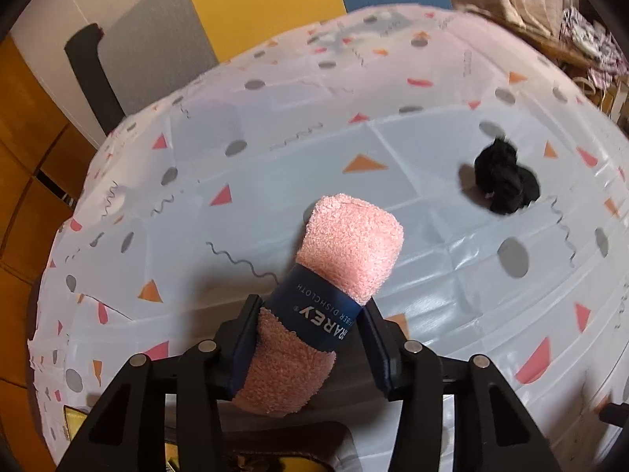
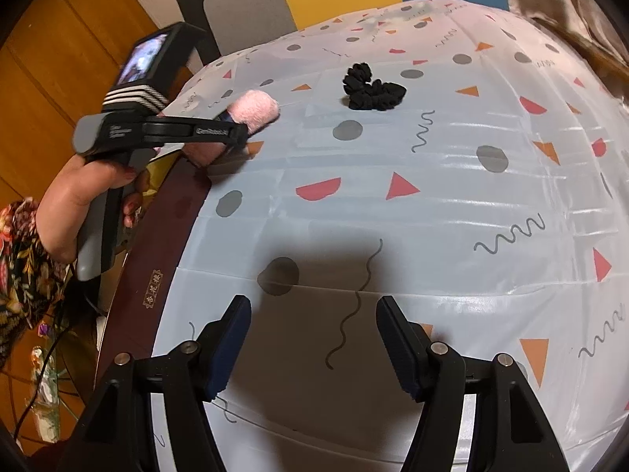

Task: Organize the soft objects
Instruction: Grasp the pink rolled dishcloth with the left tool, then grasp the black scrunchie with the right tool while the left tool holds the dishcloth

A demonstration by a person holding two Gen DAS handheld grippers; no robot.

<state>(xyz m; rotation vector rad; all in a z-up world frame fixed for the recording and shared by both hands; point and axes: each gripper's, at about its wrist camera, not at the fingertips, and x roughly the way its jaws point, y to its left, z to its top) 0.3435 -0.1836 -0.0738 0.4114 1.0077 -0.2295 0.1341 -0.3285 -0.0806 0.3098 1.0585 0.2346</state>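
A rolled pink dishcloth [image 1: 350,247] with a navy paper band lies between the pads of my left gripper [image 1: 310,314], which press on both its sides just above the tablecloth. From the right wrist view the same pink roll [image 2: 257,108] sticks out of the left gripper [image 2: 236,133] at the table's left edge. A bunch of black scrunchies [image 1: 505,179] rests on the cloth beyond and to the right, also seen as black scrunchies [image 2: 371,88] far ahead. My right gripper [image 2: 314,306] hangs open over the table with nothing between its fingers.
The round table wears a white tablecloth [image 2: 432,196] printed with grey dots, triangles and squiggles. A person's hand [image 2: 78,196] in a floral sleeve holds the left gripper. A black chair back [image 1: 92,74] stands behind the table. Piled fabrics [image 1: 589,39] lie at the far right.
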